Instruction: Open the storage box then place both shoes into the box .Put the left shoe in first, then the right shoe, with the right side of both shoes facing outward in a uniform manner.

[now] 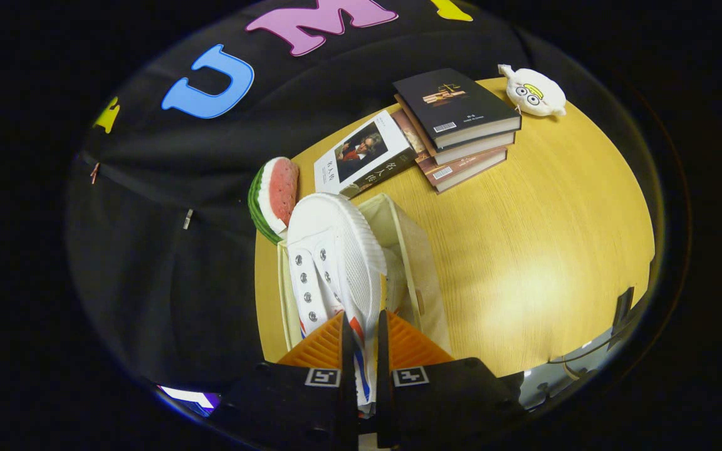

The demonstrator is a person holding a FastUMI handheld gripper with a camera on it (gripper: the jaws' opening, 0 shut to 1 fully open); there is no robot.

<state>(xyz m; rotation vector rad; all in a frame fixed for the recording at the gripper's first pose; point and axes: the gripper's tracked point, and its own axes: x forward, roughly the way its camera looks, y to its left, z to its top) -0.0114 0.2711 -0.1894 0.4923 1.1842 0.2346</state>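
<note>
Gripper (pixel 361 332), which I steer, clamps 1 white shoe (pixel 336 250) above the open storage box (pixel 420 263); release remains.

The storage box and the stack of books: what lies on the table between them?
In the gripper view, one single book lies between the storage box and the stack of books, beside a watermelon slice toy.

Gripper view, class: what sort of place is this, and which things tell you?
Probably a staged recording booth, not a home: a wooden table against black cloth, with books, a plush toy, and the tool shut on a white shoe over a storage box.
</note>
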